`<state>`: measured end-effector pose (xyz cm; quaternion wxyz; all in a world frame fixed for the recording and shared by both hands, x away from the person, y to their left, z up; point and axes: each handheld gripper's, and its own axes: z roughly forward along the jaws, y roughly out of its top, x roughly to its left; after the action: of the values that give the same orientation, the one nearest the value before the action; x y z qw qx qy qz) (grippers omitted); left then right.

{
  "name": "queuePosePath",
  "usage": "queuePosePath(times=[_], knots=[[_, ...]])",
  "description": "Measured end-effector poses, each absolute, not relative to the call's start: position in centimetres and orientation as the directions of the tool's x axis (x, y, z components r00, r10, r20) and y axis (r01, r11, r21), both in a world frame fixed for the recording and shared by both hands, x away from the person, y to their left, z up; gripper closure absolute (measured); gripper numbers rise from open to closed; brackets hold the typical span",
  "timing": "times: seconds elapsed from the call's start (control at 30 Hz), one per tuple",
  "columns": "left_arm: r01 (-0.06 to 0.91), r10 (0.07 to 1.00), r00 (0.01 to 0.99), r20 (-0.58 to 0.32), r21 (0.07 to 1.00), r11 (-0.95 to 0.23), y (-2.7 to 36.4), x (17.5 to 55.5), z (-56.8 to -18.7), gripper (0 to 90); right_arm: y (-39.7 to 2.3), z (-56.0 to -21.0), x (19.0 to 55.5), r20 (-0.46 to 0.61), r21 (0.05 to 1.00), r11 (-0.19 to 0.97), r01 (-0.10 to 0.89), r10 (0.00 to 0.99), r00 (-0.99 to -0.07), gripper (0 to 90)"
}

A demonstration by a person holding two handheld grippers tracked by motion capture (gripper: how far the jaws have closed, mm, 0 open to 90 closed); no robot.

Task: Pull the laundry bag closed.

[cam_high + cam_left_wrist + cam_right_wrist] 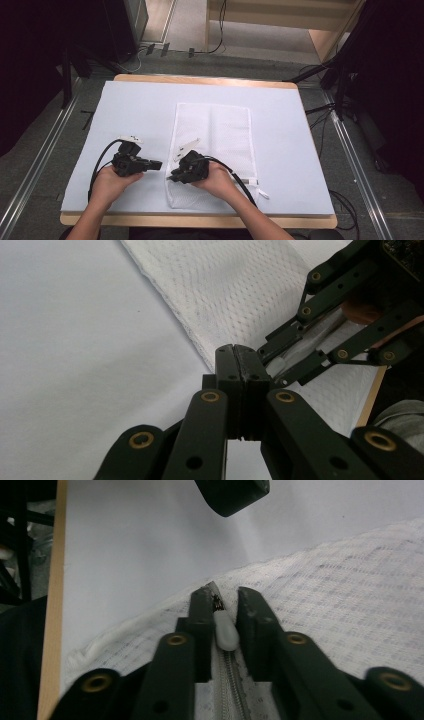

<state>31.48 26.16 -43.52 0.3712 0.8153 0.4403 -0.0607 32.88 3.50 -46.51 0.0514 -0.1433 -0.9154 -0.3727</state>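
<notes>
A white mesh zip bag (215, 130) lies flat on a pale mat (140, 105). My right gripper (172, 176) sits low over the bag's near left corner. In the right gripper view its jaws (226, 592) stand narrowly open around the white zipper pull (225, 630), which rests against the left jaw with a thin gap to the other. The zipper (232, 690) runs back under the gripper. My left gripper (159, 164) is shut on nothing, its tip (235, 352) over the mat just off the bag's (240, 285) left edge and close to the right gripper (272, 370).
The mat covers a wooden table whose front edge (200, 220) runs just behind my hands. A white tab (261, 193) lies at the zipper's right end. Cables (97, 167) trail from both grippers. Black stands and floor cables surround the table.
</notes>
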Motion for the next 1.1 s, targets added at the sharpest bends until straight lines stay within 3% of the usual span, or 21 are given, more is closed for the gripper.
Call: queuePosePath(times=[0.53,0.83,1.1], knots=[[0.794,0.669,0.593,-0.449,0.467,-0.390,23.6,31.5,-45.6,90.0,3.3,-46.7,31.6,0.160,0.691,0.661,0.292,0.255,-0.954,83.4],[0.739,0.675,0.647,-0.355,0.509,-0.441,22.9,30.4,-45.6,90.0,3.2,-46.7,31.5,0.180,0.684,0.660,0.310,0.260,-0.949,83.7],[0.732,0.672,0.655,-0.346,0.512,-0.450,22.9,30.4,-45.6,90.0,2.9,-46.6,31.7,0.188,0.673,0.670,0.314,0.257,-0.948,84.8]])
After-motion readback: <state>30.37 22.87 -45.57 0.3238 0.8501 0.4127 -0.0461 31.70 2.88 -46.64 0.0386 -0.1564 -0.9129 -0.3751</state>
